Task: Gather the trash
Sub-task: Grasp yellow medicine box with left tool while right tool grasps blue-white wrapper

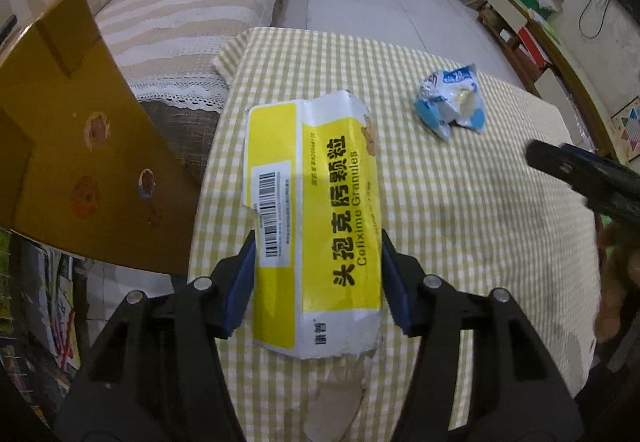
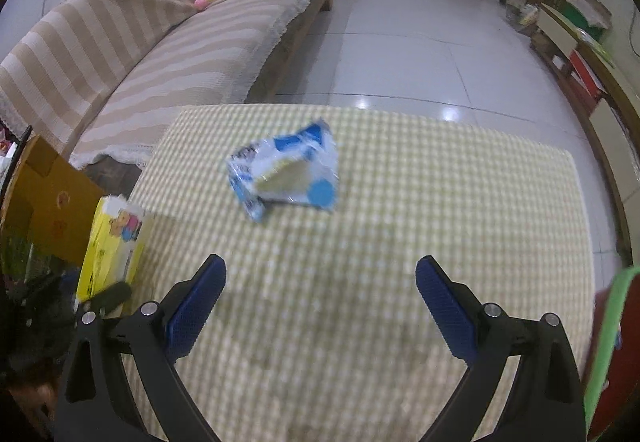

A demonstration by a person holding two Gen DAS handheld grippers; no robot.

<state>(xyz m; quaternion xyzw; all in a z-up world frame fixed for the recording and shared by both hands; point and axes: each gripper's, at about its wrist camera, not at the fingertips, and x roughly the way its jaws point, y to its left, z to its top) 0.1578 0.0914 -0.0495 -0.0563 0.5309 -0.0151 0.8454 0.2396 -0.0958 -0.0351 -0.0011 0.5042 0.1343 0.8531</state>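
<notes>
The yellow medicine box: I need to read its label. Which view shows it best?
The left wrist view: the yellow medicine box fills the centre, print and barcode legible, between the left gripper fingers. The right wrist view shows only one blurred end at its left edge.

A: Left wrist view — sharp in the middle, print on the yellow box (image 1: pixel 316 226) readable, dim bluish indoor light.

B: Right wrist view's smeared — the checked cloth on the counter (image 2: pixel 400 201) and the blue wrapper (image 2: pixel 288 171) blur.

A: Glare?

B: Two bright spots on the floor tiles (image 2: pixel 400 53). Heavy fisheye bend, black corners, both views.
</notes>
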